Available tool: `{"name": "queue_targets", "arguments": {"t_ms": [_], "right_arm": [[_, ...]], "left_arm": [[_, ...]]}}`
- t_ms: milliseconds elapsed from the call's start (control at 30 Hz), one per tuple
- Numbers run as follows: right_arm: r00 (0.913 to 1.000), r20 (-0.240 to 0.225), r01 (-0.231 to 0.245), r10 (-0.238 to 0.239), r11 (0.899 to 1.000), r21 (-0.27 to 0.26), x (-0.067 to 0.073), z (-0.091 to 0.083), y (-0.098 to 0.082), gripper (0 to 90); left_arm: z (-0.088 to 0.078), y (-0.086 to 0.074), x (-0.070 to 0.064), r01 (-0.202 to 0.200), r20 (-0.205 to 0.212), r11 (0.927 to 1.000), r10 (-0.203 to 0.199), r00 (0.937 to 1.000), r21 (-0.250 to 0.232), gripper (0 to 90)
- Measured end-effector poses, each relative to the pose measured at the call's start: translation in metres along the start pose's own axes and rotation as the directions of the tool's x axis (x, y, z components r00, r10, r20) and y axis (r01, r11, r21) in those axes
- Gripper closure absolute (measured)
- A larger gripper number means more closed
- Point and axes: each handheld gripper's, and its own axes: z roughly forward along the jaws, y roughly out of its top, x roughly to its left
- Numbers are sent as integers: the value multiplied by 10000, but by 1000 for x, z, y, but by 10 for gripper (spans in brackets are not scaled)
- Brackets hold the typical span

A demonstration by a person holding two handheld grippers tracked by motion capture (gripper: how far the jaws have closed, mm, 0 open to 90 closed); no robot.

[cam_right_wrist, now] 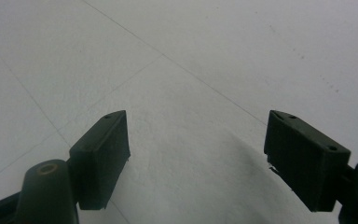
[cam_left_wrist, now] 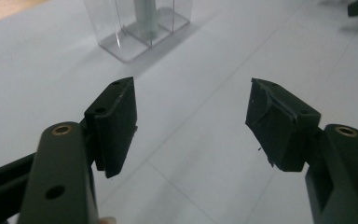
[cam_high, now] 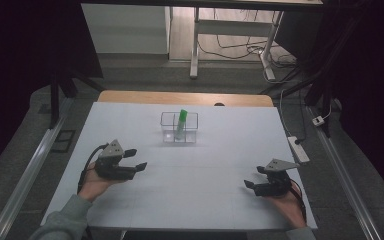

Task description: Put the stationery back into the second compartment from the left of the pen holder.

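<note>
**Both grippers spread and empty over the white table**

Left gripper [cam_high: 136,159] has its jaws spread wide, nothing between them; right gripper [cam_high: 254,177] likewise. Ahead of the left gripper, well apart, a clear compartmented holder [cam_high: 179,127] stands on the table [cam_high: 200,165], a green-capped tube [cam_high: 181,122] upright inside.

The tabletop [cam_high: 205,165] is covered in plain white with faint fold lines crossing it, and a strip of light wood shows along its far edge. On it the rack [cam_high: 179,128] is clear and colourless, with a tube [cam_high: 181,123] in it that is bright green at the top and pale below. Both grippers, left [cam_high: 136,159] and right [cam_high: 254,177], are black with grey top plates; their fingers [cam_left_wrist: 114,123] are matt black, and the sleeve [cam_high: 62,222] is grey-green.
</note>
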Motion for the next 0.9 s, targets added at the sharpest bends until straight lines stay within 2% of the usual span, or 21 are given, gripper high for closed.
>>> {"name": "queue_targets", "arguments": {"t_ms": [233,467,767,900], "right_arm": [[10000,10,-80,80,10000,-55,-1,-2,-1,220],[10000,-27,-31,31,9998,-215,-2,-4,-1,221],[9999,-67,121,-123,9997,-216,0,-5,0,222],[9998,-153,115,-121,9992,-388,-1,-6,0,225]], "left_arm": [[2,-24,-5,290,67,9992,-291,9996,263,332],[-4,-42,-9,530,-91,9977,-526,9986,430,326],[-6,-47,-8,468,-145,9981,-463,9988,406,322],[-8,-48,-7,458,-291,9985,-449,9986,310,316]]}}
